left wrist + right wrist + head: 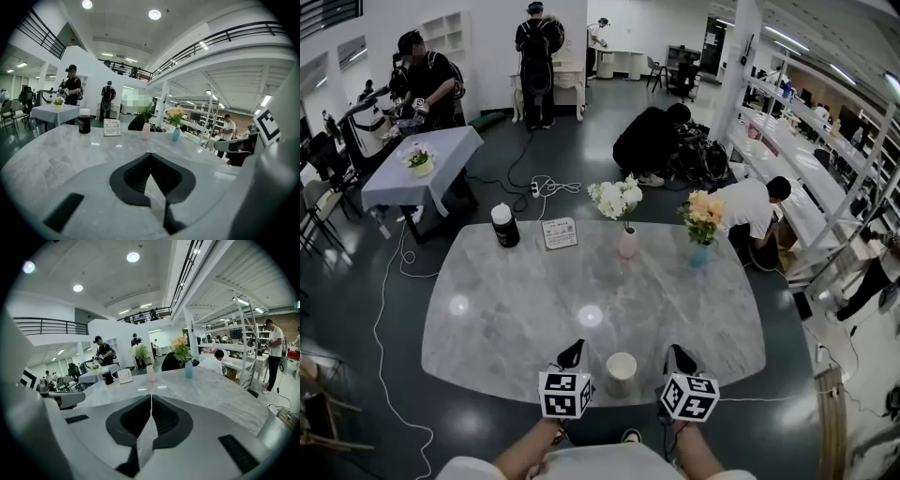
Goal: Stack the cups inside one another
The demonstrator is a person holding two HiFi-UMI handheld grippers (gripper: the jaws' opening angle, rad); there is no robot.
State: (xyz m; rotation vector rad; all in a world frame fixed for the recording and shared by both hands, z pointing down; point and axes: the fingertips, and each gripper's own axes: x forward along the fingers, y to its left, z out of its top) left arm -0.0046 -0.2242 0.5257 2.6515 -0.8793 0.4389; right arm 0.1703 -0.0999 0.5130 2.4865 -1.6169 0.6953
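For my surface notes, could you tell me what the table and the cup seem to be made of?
Table: grey veined marble or marble-look slab, polished; ceiling lights reflect in it. Cup: off-white, matte, no glare; paper or ceramic, cannot tell.

A single pale, cream-white cup (622,372) shows in the head view. It stands upright with its round mouth open to the ceiling, and its inside looks as light as its wall. It sits on the grey marbled table (516,309), close to the near edge and about midway along it. Whether another cup is nested inside it cannot be told from above. Neither gripper view shows it.
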